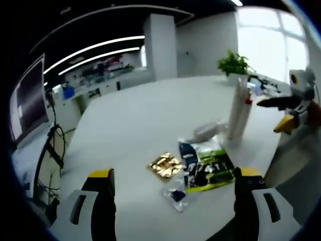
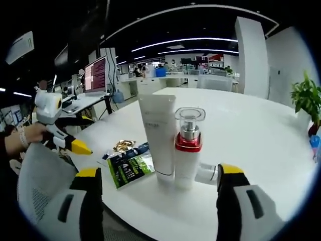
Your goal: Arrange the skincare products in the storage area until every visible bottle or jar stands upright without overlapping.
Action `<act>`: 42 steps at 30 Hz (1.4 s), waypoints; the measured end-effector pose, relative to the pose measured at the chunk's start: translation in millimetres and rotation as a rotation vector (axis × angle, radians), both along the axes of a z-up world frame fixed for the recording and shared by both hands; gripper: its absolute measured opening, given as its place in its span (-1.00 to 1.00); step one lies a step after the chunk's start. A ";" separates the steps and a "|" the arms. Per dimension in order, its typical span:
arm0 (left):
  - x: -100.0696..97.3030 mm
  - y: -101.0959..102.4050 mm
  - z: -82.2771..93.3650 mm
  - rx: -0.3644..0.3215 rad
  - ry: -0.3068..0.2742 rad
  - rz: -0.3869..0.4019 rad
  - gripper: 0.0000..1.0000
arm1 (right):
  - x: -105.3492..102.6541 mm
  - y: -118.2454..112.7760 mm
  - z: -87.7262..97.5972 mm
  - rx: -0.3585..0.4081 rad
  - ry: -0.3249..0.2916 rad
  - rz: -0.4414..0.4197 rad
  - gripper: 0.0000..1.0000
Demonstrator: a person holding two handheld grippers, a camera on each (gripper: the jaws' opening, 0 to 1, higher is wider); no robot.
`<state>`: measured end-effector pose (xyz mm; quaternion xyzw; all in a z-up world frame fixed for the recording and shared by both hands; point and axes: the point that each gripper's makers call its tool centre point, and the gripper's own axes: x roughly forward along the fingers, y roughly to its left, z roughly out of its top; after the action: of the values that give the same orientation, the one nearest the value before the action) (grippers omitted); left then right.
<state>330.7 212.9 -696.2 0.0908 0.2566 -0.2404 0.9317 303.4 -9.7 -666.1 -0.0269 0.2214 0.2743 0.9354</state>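
Right gripper point(image 2: 155, 193) open, 1 tube point(image 2: 159, 135), 1 pump bottle point(image 2: 188, 150) upright, touching

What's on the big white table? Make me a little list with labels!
table: white, round
standing up: white tube, pump bottle with red collar and clear cap, side by side
lying down: small white bottle behind them
flat packets: green and black sachet, gold one, small clear one
plant: green, at the table's far edge
left claw: open
right claw: open
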 end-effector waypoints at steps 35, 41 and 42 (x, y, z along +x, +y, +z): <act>53.6 -75.9 -21.2 0.202 0.074 -0.338 0.86 | -9.3 -16.9 23.3 -0.003 -0.119 0.007 0.93; 70.4 -82.3 -25.0 0.255 0.079 -0.400 0.71 | -7.9 -19.2 22.8 0.003 -0.113 -0.004 0.93; 72.3 -83.6 -25.8 0.260 0.084 -0.407 0.68 | -8.5 -18.0 22.9 -0.002 -0.118 0.003 0.93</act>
<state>403.1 129.3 -722.0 0.2499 0.3004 -0.3915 0.8331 294.8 -27.8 -643.2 -0.0445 0.1662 0.2732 0.9464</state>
